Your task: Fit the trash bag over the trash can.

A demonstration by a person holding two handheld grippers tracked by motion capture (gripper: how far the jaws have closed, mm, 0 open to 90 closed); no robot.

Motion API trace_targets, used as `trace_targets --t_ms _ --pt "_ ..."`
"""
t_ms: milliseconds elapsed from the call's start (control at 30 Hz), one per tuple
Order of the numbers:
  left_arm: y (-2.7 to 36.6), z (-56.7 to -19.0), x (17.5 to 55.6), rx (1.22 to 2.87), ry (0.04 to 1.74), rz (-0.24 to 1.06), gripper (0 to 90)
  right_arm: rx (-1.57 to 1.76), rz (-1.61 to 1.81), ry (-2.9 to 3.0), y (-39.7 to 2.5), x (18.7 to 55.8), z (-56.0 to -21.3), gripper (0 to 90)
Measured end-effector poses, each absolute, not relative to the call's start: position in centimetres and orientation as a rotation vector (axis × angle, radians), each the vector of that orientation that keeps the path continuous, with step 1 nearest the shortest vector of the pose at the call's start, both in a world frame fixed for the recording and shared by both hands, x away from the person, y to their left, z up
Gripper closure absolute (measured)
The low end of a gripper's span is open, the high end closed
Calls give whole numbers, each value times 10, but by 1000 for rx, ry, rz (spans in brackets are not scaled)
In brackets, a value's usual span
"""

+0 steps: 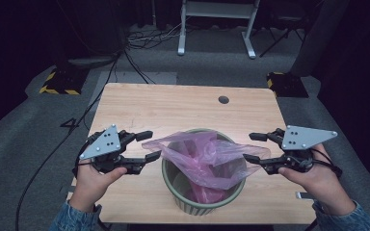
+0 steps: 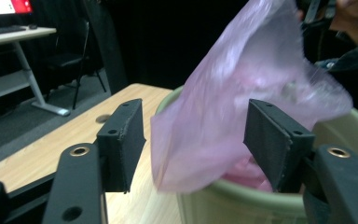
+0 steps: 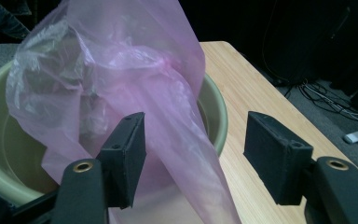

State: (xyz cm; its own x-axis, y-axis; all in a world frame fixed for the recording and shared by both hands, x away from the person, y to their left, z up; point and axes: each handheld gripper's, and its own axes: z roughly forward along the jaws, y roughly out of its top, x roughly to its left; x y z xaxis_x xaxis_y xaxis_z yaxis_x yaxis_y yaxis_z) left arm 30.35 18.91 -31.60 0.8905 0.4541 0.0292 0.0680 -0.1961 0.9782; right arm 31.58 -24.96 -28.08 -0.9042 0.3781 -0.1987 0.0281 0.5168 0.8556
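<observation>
Both grippers open, nothing clamped. Left gripper (image 1: 144, 147) sits at left edge of pink plastic bag (image 1: 202, 156), jaws spread w/ bag edge hanging between them, no pinch seen. Right gripper (image 1: 256, 147) same on right side, bag corner between its spread jaws, pads off the film. Bag is loosely stuffed in green bin (image 1: 207, 202), rim uncovered, film bunched up above it. Bin stands near-centre on wooden table (image 1: 183, 106), close to near edge.
</observation>
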Motion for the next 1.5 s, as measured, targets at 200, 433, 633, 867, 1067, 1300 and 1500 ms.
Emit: trace_targets --t_ms 200,433,633,867,1067,1300,1500 --pt "180 -302 304 1755 397 404 364 306 1311 2396 -236 315 -278 486" --pt "171 -293 308 1747 393 424 387 273 1267 2443 -221 317 -280 541" --pt "169 -301 317 1782 413 425 680 205 1272 2487 -205 318 -287 419" --pt "167 -307 323 1797 431 412 852 150 1256 2506 -190 318 -291 355" --pt "160 -312 324 1804 415 387 873 110 1252 2522 -168 312 -298 311" --pt "159 -315 322 1823 390 367 892 316 1304 2499 -167 323 -290 881" --pt "171 -320 327 1817 426 369 896 475 1367 2448 -195 339 -281 900"
